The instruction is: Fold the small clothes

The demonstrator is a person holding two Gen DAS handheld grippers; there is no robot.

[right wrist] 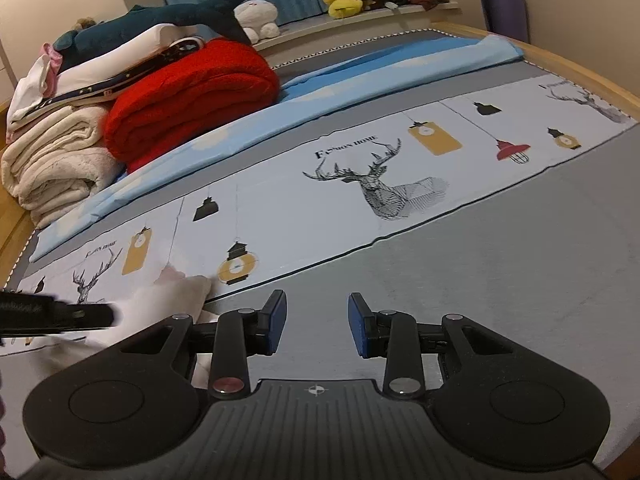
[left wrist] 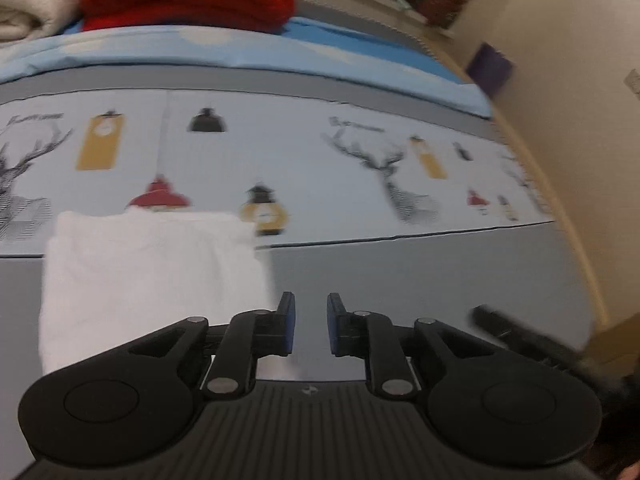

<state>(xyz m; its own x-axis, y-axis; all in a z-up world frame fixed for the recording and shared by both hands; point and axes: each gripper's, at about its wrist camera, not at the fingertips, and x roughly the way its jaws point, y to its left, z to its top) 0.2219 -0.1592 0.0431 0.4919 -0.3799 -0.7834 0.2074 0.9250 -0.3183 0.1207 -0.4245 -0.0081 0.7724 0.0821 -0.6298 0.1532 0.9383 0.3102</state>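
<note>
A small white garment [left wrist: 148, 280] lies folded flat on the bed, left of and ahead of my left gripper [left wrist: 311, 322], which is open and empty just past the garment's right edge. In the right wrist view the same garment [right wrist: 160, 304] shows pale at the lower left, partly behind my right gripper's left arm. My right gripper [right wrist: 317, 326] is open and empty over the grey sheet [right wrist: 480, 272]. The left gripper's black body [right wrist: 56, 314] reaches in from the left edge, blurred.
The bed has a printed band with deer and lanterns [right wrist: 376, 184]. A red blanket [right wrist: 192, 96], cream blankets [right wrist: 56, 160] and a shark plush [right wrist: 160, 20] are stacked at the far left. A blue sheet [right wrist: 360, 76] lies behind. The bed's wooden edge [right wrist: 580, 72] runs along the right.
</note>
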